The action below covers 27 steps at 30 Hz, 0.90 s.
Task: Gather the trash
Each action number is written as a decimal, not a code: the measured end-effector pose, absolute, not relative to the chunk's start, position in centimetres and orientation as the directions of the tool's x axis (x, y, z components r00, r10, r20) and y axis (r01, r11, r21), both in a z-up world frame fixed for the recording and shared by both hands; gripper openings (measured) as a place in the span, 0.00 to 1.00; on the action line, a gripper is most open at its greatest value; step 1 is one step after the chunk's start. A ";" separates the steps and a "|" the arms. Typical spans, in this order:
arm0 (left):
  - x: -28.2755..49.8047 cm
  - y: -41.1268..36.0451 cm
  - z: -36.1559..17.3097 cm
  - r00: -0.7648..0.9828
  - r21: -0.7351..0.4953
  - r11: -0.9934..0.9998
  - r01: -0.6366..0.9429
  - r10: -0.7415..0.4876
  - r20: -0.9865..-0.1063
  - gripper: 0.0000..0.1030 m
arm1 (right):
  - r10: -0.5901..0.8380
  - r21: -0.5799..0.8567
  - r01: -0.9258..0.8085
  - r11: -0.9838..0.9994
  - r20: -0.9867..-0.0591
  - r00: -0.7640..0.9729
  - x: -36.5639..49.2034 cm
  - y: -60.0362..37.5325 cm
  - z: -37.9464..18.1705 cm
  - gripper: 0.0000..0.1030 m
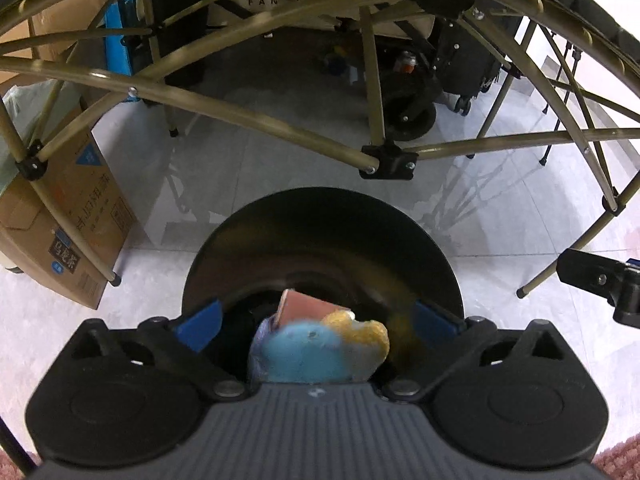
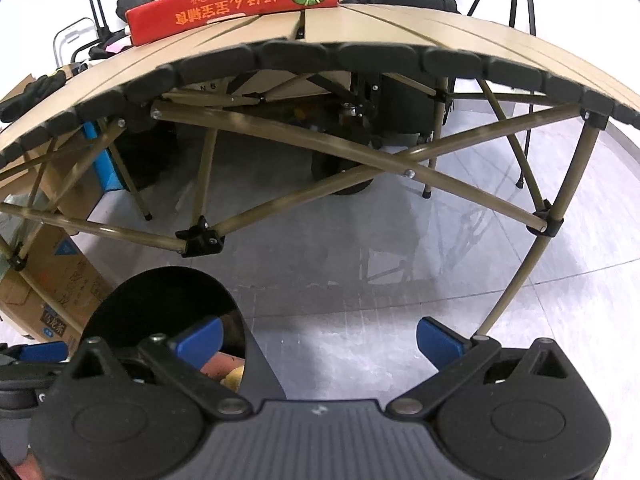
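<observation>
A round black bin (image 1: 320, 216) stands on the pale floor directly below my left gripper (image 1: 318, 322). The jaws stand wide open, and the blue pads (image 1: 200, 326) touch nothing. Between and below them, inside the bin, lie a pink carton (image 1: 304, 304), a blurred light-blue lump (image 1: 304, 356) and a yellow spongy piece (image 1: 370, 340). My right gripper (image 2: 320, 340) hangs open over bare floor just right of the bin (image 2: 168, 300), with nothing between its fingers. A little pink and yellow trash (image 2: 228, 372) shows inside the bin in the right wrist view.
A folding table with tan slats (image 2: 380, 28) and crossed brass-coloured legs (image 1: 240, 112) stands just ahead. A red box (image 2: 236, 8) lies on it. A cardboard box (image 1: 68, 216) sits on the floor at left. Tripod legs (image 2: 520, 0) and a wheeled cart (image 1: 412, 116) stand behind.
</observation>
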<state>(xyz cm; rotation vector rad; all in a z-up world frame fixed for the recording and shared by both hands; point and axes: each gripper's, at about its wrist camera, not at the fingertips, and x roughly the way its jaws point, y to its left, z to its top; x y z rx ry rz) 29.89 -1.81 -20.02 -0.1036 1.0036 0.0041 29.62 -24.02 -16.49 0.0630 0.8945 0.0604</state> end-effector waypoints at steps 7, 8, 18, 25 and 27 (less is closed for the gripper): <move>29.9 -2.0 -20.2 0.524 -0.086 0.995 -0.051 -0.047 -0.850 1.00 | 0.087 0.086 -0.031 0.996 -0.783 0.616 29.7 -23.8 -16.8 1.00; 29.9 -2.0 -20.2 0.523 -0.088 0.995 -0.051 -0.048 -0.851 1.00 | 0.088 0.086 -0.033 0.996 -0.784 0.615 29.7 -23.8 -16.8 1.00; 29.4 -1.9 -19.4 0.545 -0.070 0.996 -0.063 -0.025 -0.838 1.00 | 0.099 0.098 -0.035 0.995 -0.790 0.605 29.8 -23.8 -17.0 1.00; 27.0 -0.2 -16.2 0.595 -0.077 0.992 -0.097 -0.004 -0.804 1.00 | 0.150 0.151 -0.052 0.987 -0.769 0.621 28.4 -23.5 -15.7 1.00; 25.6 -0.1 -15.3 0.609 -0.041 0.995 -0.094 0.024 -0.793 1.00 | 0.164 0.161 -0.061 0.985 -0.762 0.627 27.4 -23.3 -14.9 1.00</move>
